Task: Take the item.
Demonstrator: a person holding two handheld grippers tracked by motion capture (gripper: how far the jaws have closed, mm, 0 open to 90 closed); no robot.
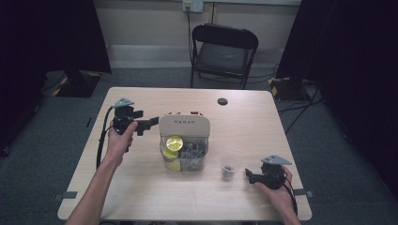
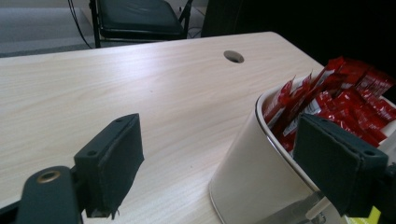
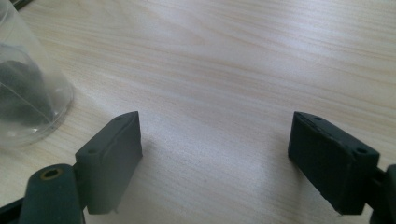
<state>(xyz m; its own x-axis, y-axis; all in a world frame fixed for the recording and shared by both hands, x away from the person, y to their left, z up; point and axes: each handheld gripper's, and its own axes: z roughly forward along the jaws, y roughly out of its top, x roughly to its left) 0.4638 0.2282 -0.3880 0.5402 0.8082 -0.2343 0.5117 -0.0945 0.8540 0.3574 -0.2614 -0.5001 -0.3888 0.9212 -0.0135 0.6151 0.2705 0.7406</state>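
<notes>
Red sachets (image 2: 343, 100) inside white organiser (image 2: 247, 172)

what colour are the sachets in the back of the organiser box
Red, with small white print. The sachets show best in the left gripper view, packed upright behind the cream wall of the organiser box.

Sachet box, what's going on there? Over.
Left hand-held gripper open beside sachet box, nothing held. Right hand-held gripper open near plastic cup. Nothing blocking.
</notes>
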